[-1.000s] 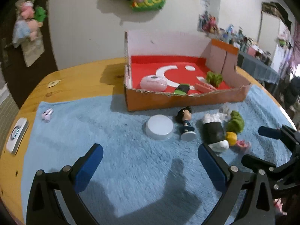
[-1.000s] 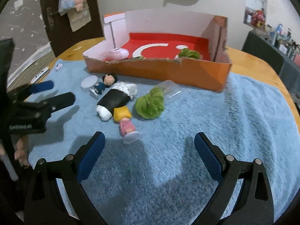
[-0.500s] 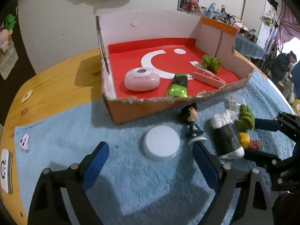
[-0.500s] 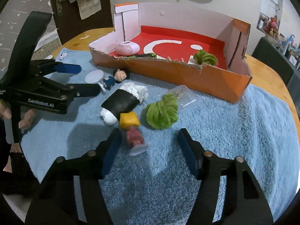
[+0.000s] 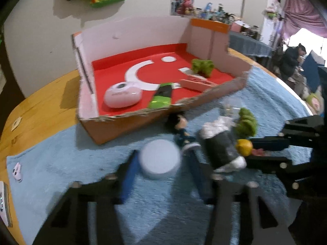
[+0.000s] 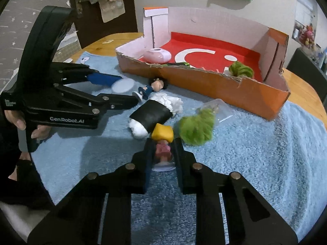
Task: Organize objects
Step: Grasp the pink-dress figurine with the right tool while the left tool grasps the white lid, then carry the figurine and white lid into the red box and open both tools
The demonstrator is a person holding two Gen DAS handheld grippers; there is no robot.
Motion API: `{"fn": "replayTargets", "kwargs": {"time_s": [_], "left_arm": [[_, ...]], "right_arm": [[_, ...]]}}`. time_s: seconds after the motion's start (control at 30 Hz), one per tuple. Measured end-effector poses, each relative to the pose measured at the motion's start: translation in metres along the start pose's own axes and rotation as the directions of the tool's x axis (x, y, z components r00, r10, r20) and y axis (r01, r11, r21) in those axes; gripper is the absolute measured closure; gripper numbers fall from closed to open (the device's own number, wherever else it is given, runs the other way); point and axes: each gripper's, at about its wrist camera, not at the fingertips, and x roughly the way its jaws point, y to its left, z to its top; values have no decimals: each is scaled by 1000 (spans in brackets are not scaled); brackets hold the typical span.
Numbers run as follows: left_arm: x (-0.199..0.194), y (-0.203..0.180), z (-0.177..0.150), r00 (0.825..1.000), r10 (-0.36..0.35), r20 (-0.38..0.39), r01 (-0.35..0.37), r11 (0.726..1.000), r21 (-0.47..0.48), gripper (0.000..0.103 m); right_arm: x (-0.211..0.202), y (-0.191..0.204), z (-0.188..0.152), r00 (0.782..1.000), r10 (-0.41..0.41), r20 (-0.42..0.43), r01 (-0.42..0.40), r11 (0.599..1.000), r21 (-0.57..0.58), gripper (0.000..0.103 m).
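Right wrist view shows the right gripper point(image 6: 163, 153), spread wide a second ago, now pinching the yellow-haired figurine point(image 6: 162, 143). The left gripper point(image 5: 161, 163) has just been closing, its jaws now flanking the white round lid point(image 5: 160, 159). Beyond both, the cardboard box point(image 5: 126, 122) holds a pink case point(image 5: 122, 95), green packet point(image 5: 161, 98) and green pom-pom point(image 5: 202, 66).

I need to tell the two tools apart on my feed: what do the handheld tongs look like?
The two look alike. The left tongs have a black angular plastic frame with silver rivets, blue pads on the fingers, white "GenRobot.AI" lettering on the side and a small white label near the rear. The right tongs show the same black frame and rivets.
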Motion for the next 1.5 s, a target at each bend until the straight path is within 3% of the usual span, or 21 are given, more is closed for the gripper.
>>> {"fn": "replayTargets", "kwargs": {"time_s": [0.17,0.47,0.83,1.3,1.5], "left_arm": [[-5,-3,-1,999,20,27,-20,1000,-8,61],[-40,-17,-9,995,-5,98,8,999,-36,61],[-85,-28,0,974,11,226,2,998,-56,61],[-88,-31,8,972,-3,237,17,998,-54,61],[-81,-24,38,974,-9,226,20,999,-47,61]], "right_arm": [[-7,0,-3,1000,3,26,-4,1000,16,84],[-37,-10,3,995,16,99,-22,998,57,84],[-73,-17,32,980,-10,200,-1,999,51,84],[-69,-27,38,981,-3,192,-12,997,80,84],[-58,-40,70,986,-9,168,-4,997,73,84]]}}
